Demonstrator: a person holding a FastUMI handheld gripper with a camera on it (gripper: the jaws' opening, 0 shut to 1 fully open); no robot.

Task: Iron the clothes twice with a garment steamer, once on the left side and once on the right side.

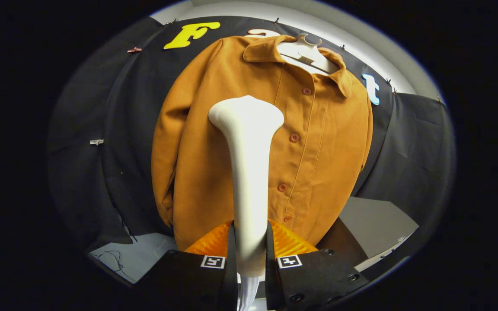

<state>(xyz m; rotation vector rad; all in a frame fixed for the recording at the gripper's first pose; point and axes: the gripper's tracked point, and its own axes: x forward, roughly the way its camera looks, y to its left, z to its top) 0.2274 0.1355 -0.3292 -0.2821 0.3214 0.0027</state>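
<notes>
Between the two fingers of the gripper stands the white handle of a garment steamer, clamped from both sides so that each finger presses on it low down. The handle rises straight ahead of the fingers and widens into a broad, rounded head, which lies against the front of a brown button-up jacket, just to the left of the row of reddish buttons and at about chest height. The jacket hangs on a pale hanger at the collar, its front facing the gripper, one sleeve dropping down the left side and the other partly hidden on the right. Behind it stretches the black cloth wall of the booth. A ribbed hose runs down from the steamer's handle below the fingers. A grey surface shows beyond the jacket's lower right hem.
</notes>
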